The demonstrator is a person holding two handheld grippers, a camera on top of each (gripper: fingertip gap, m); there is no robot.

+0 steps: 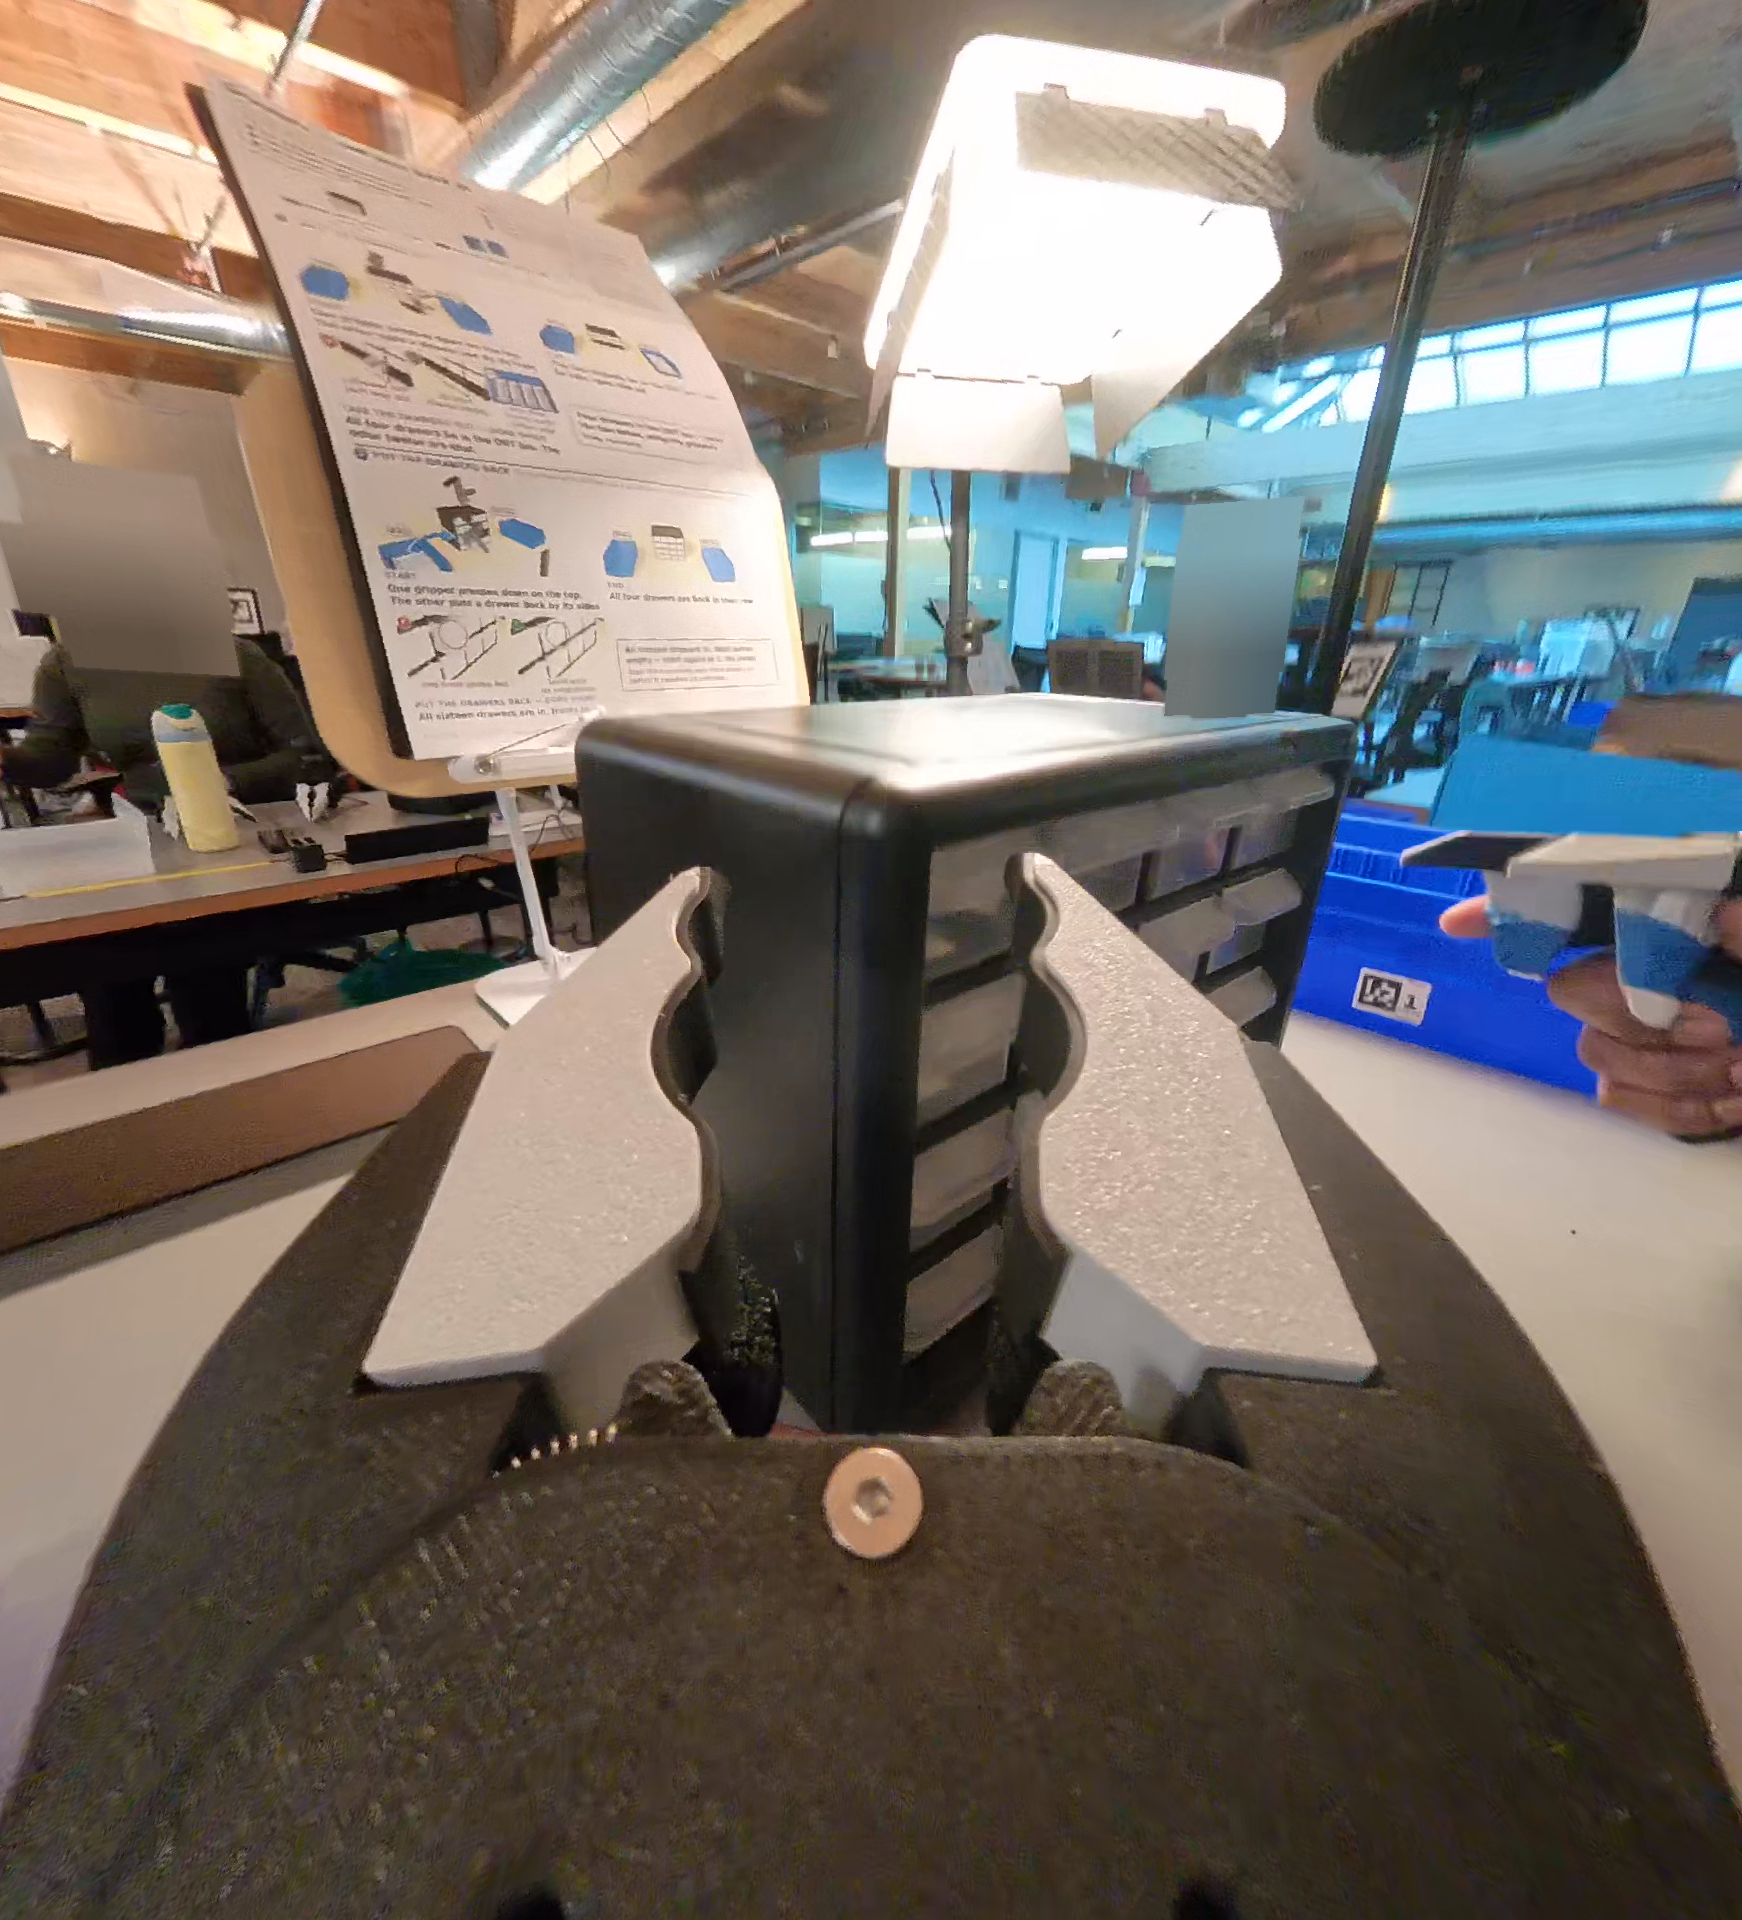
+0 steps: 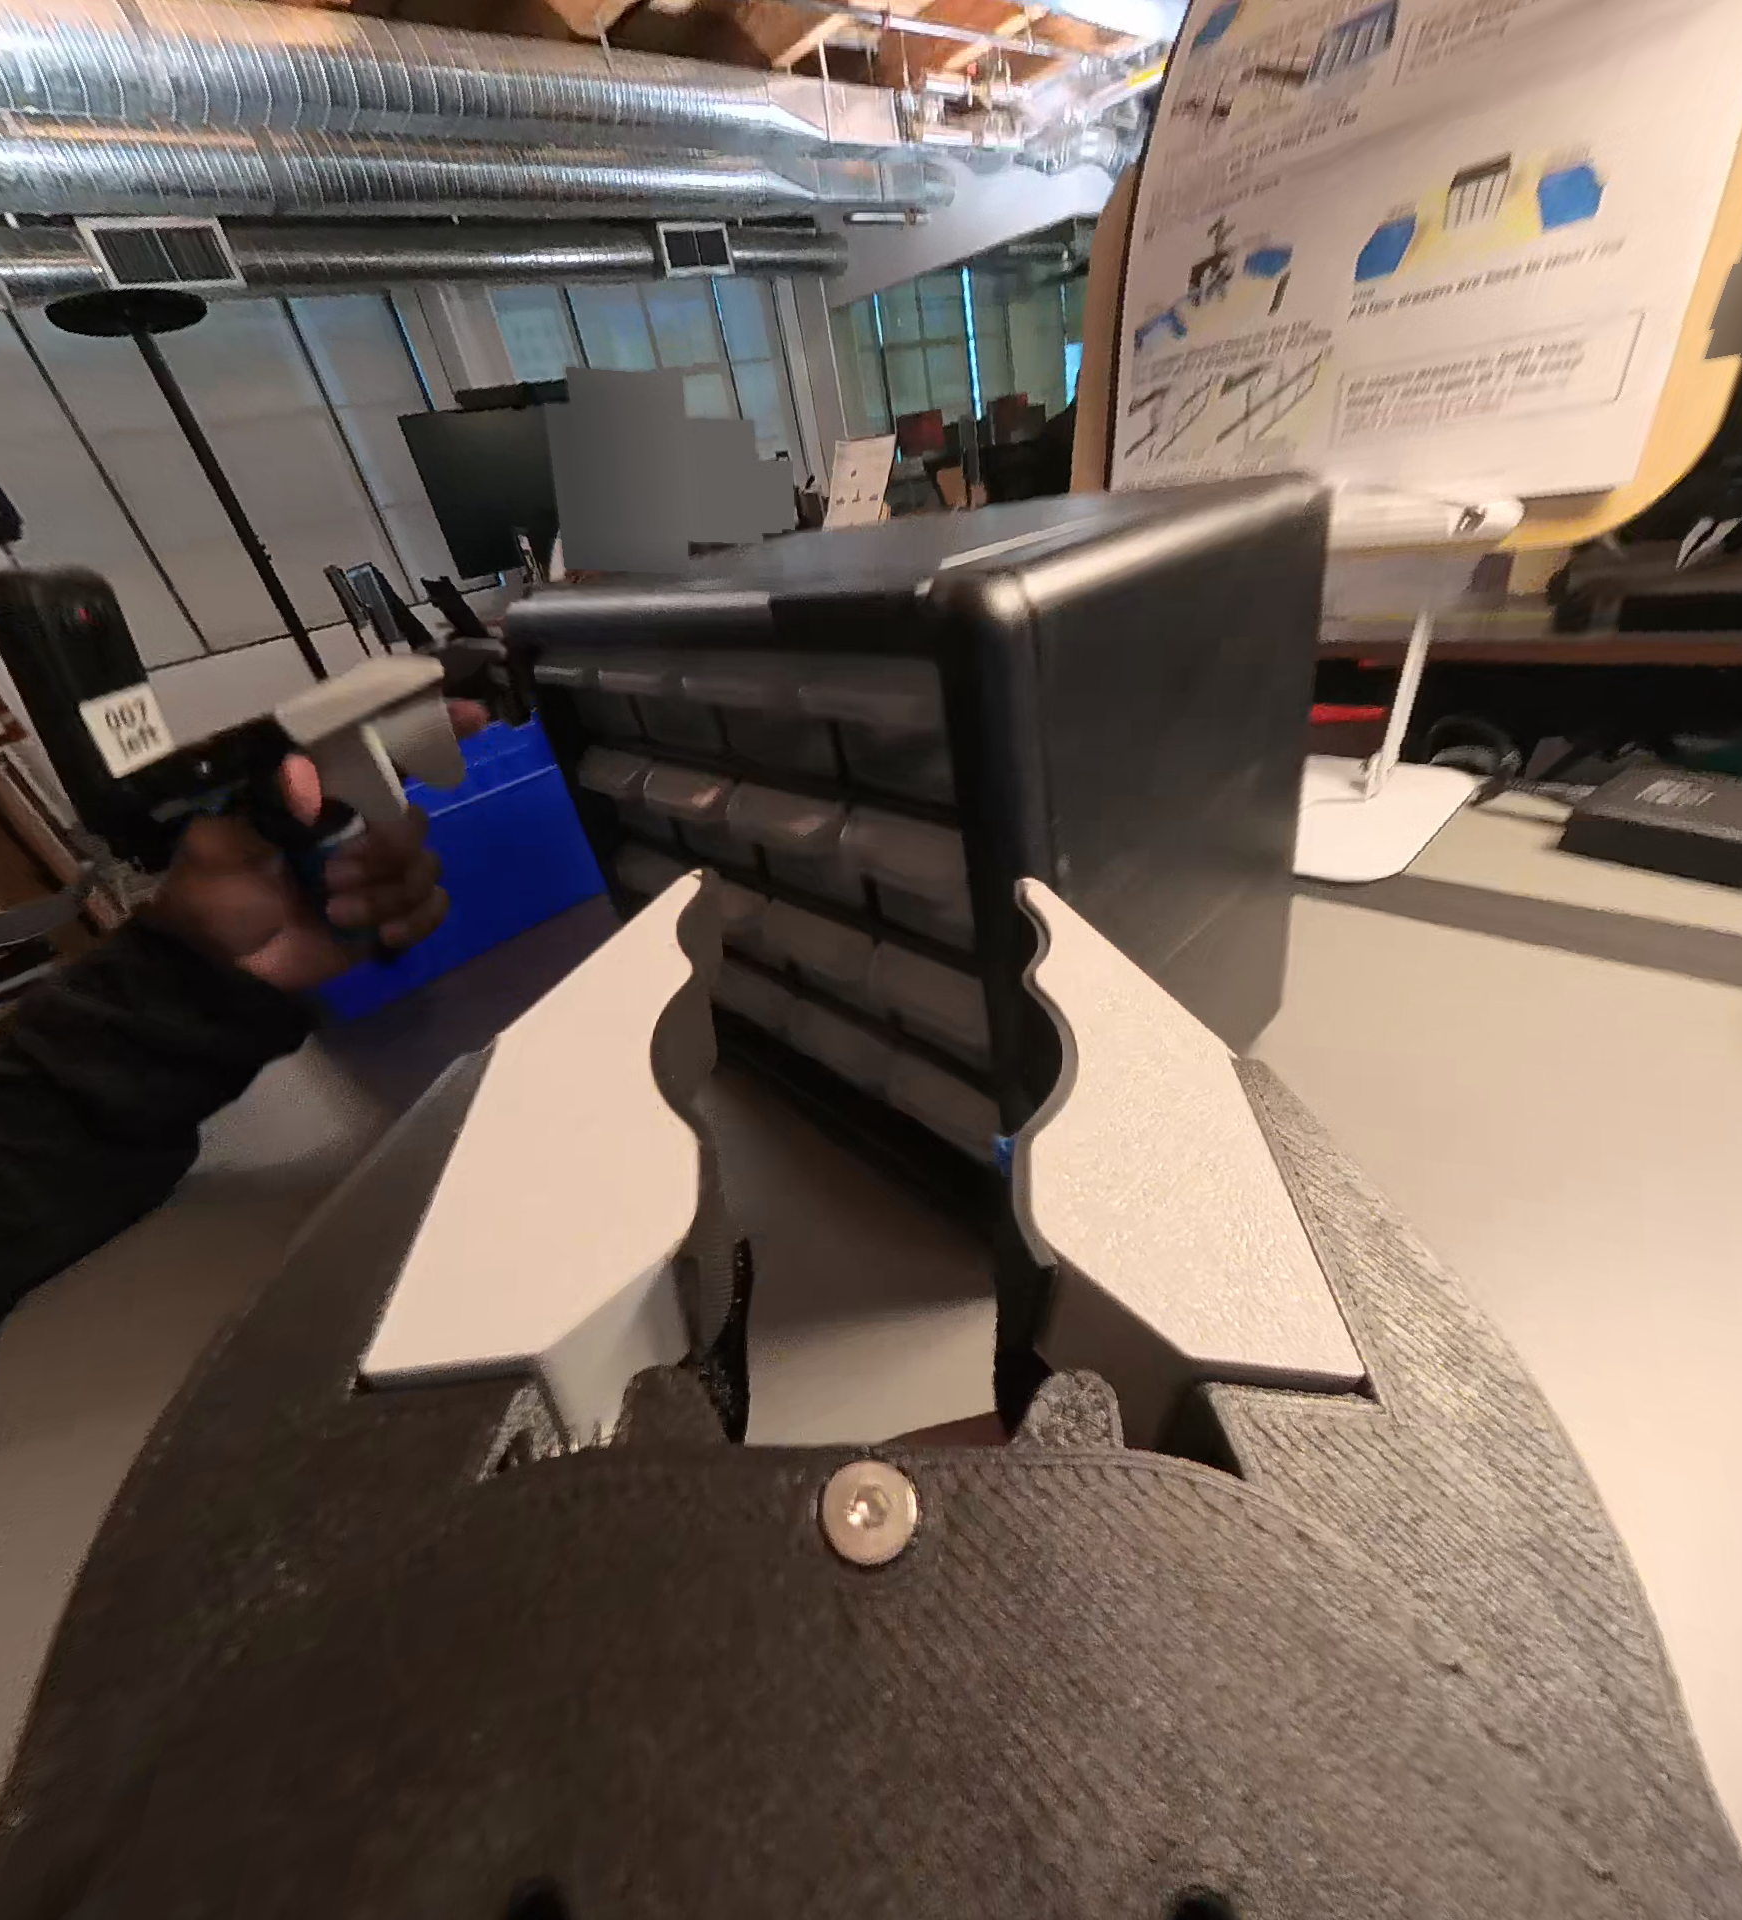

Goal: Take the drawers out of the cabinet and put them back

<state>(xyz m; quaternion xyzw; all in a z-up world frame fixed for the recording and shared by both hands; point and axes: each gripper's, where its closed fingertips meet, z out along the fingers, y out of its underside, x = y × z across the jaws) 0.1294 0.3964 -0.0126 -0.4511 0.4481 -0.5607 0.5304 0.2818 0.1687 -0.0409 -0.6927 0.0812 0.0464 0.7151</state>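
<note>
I hold my left gripper (image 1: pixel 869 883) and right gripper (image 2: pixel 867 894) raised, both with fingers spread wide, gripping nothing.

My claw fingers (image 1: pixel 555 1122) pale grey, mount black. Cabinet (image 1: pixel 742 935) glossy black, drawers (image 2: pixel 888 748) smoky translucent grey. Bin (image 1: pixel 1418 956) bright blue. Tabletop (image 2: pixel 1573 1195) off-white.

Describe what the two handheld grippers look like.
Each gripper, left and right, has two pale grey wedge-shaped fingers with wavy inner edges, on a rough black printed body with one silver screw. A black sleeve covers the left arm.
</note>
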